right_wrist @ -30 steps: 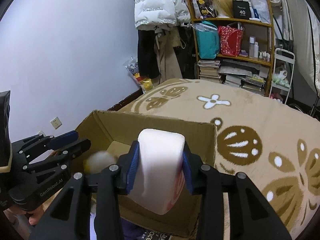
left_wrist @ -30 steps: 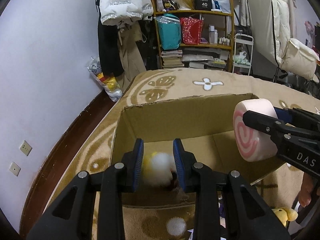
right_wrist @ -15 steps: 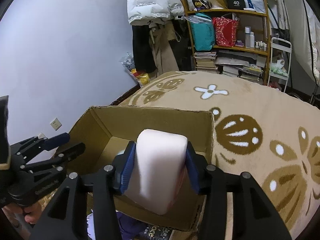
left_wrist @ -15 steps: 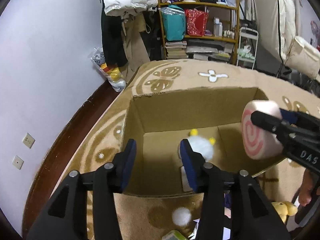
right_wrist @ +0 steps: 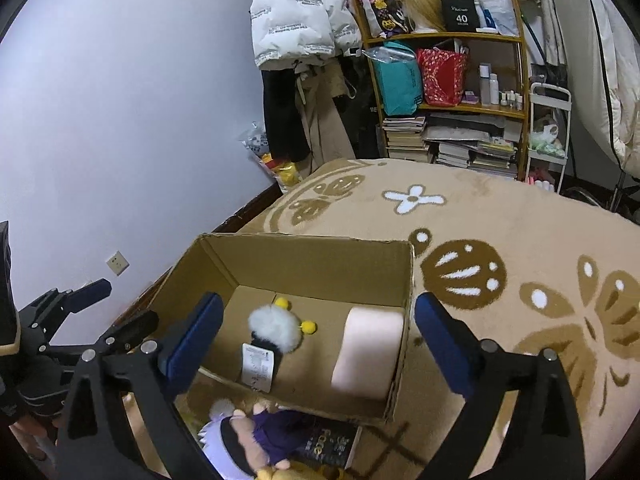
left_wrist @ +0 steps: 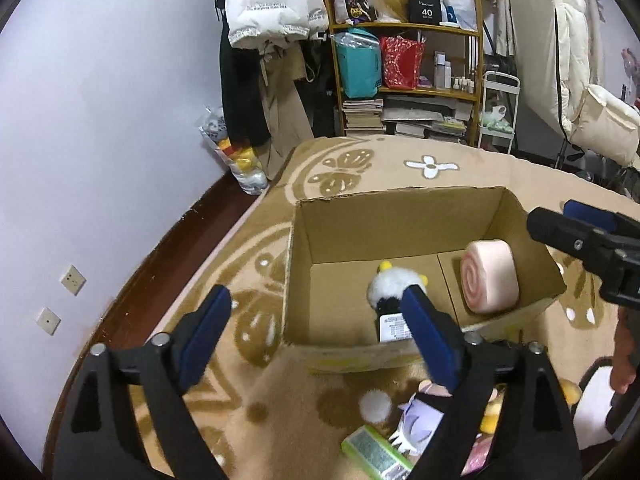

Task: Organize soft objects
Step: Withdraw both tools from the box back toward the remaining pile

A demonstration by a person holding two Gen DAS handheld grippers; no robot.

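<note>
An open cardboard box (left_wrist: pixel 400 224) (right_wrist: pixel 320 264) stands on the patterned rug. Inside it lie a white fluffy plush with yellow pompoms (left_wrist: pixel 386 286) (right_wrist: pixel 274 328) and a pink swirl-roll cushion (left_wrist: pixel 488 282) (right_wrist: pixel 370 348) against the right wall. My left gripper (left_wrist: pixel 316 300) (right_wrist: pixel 128 302) hangs over the box's near-left edge, its jaws opening with nothing between the pads. My right gripper (right_wrist: pixel 320 304) (left_wrist: pixel 556 216) hovers above the box's right side, jaws also opening wide; the cushion lies below them, untouched.
In front of the box lie a doll in purple clothes (right_wrist: pixel 256 436) (left_wrist: pixel 420 420), a green packet (left_wrist: pixel 374 450), a dark booklet (right_wrist: pixel 328 440) and a yellow plush (left_wrist: pixel 570 390). A full shelf (left_wrist: pixel 404 80) and hanging coats (left_wrist: pixel 272 20) stand at the back, with a wall on the left.
Both grippers opened and let go. The white plush and the pink roll dropped into the box. Both grippers rose and drew back a little.
</note>
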